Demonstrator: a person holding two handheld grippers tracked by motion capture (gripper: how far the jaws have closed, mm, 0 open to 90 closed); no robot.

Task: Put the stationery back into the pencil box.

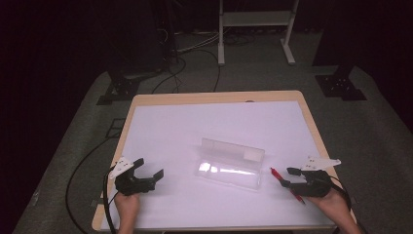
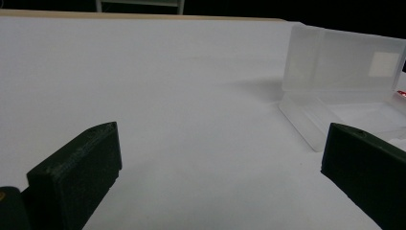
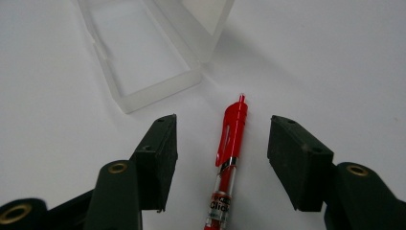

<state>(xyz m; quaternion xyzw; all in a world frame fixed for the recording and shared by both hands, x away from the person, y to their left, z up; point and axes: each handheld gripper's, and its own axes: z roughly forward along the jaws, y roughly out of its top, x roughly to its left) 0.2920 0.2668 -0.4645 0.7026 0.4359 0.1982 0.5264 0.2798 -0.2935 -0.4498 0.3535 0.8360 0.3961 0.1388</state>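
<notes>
Red pen (image 3: 230, 158) lies flat on the tabletop (image 1: 165, 126) between the jaws of the right tongs (image 3: 222, 143), which are released and clear of it. Clear box (image 1: 229, 168) just beyond the pen's tip, lid up, tray empty. Left tongs (image 2: 215, 158) released, holding nothing, well left of the box.

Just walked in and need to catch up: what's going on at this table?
A person holds a claw in each hand. The right claw is open astride a red pen lying on the white table, not gripping it. An open, empty clear plastic case sits mid-table. The left claw is open over bare table.
</notes>
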